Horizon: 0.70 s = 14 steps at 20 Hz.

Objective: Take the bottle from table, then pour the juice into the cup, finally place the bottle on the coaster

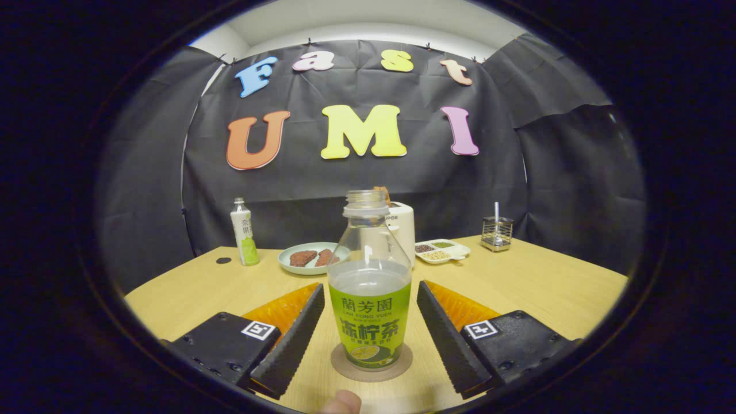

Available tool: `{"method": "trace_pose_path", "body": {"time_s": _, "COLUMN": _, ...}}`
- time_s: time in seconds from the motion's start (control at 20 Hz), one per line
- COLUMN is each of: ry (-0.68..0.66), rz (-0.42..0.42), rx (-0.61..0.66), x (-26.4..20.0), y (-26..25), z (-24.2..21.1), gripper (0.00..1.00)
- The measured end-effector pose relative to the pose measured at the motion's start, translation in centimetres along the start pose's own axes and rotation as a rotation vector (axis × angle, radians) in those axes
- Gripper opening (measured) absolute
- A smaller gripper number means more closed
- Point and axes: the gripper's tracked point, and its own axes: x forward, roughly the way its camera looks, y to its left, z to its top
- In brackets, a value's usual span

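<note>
The bottle [370, 287] stands upright on the coaster [371, 363], dead centre between the fingers. The gripper [370, 333] is open, a clear gap on each side, touching nothing, so it can draw straight back.

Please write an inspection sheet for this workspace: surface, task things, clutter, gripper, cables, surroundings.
Surface: wooden table.
Job's things: open bottle standing upright on the round coaster, part full; cup: nothing seen.
Clutter: capped bottle, plate of food, white appliance, divided snack tray, wire holder.
Grippers: gripper with jaws open, one on each side of the bottle, not touching it.
Cables: nothing seen.
Surroundings: black cloth wall.
</note>
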Motion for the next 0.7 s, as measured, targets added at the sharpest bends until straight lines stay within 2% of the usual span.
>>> {"method": "trace_pose_path", "body": {"time_s": 0.3, "ry": -0.03, "rz": -0.019, "rx": -0.043, "x": -2.1, "y": -0.3, "z": 1.8, "gripper": 1.0}}
{"method": "trace_pose_path", "body": {"time_s": 0.7, "ry": -0.032, "rz": 0.027, "rx": -0.014, "x": -5.6, "y": 0.7, "z": 2.9, "gripper": 1.0}}
